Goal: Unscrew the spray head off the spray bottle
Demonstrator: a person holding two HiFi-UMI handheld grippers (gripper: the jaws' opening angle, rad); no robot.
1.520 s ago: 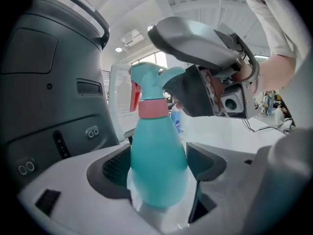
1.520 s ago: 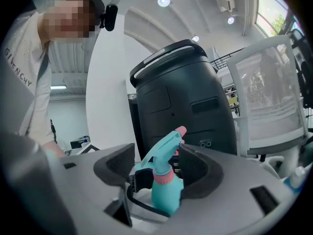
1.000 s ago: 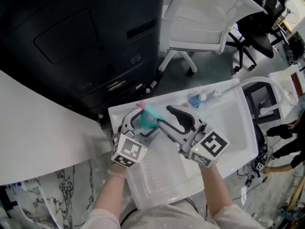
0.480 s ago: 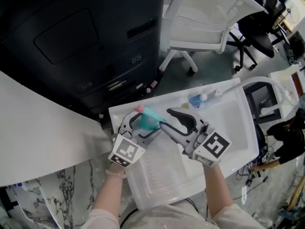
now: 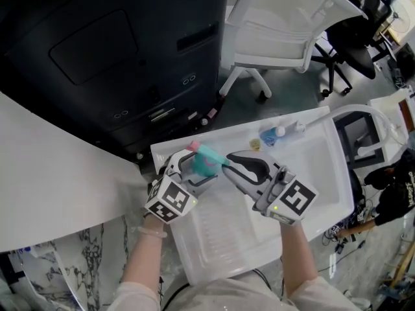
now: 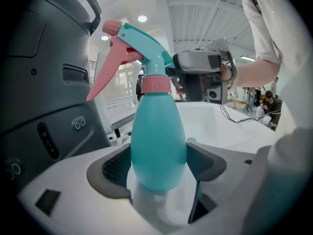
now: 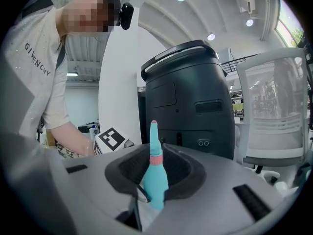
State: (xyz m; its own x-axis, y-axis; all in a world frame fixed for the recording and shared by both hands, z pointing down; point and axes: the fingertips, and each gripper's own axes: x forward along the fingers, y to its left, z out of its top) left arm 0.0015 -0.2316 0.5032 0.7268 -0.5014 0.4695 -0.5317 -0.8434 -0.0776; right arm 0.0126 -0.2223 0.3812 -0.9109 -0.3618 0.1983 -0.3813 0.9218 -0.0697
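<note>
Two claws, left claw [image 6: 158, 168] pinching spray bottle [image 6: 157, 136], right claw [image 7: 154, 182] closing on spray head [image 6: 139, 45].

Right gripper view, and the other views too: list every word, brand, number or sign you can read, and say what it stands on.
"GIVENCHY": on the person's white shirt, right gripper view.
Print on a bystander's black shirt, head view: too small to read.
Spray bottle: no label shows.

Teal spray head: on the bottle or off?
On. The teal spray head with pink trigger sits on the teal plastic spray bottle, pink collar flush at the neck.
</note>
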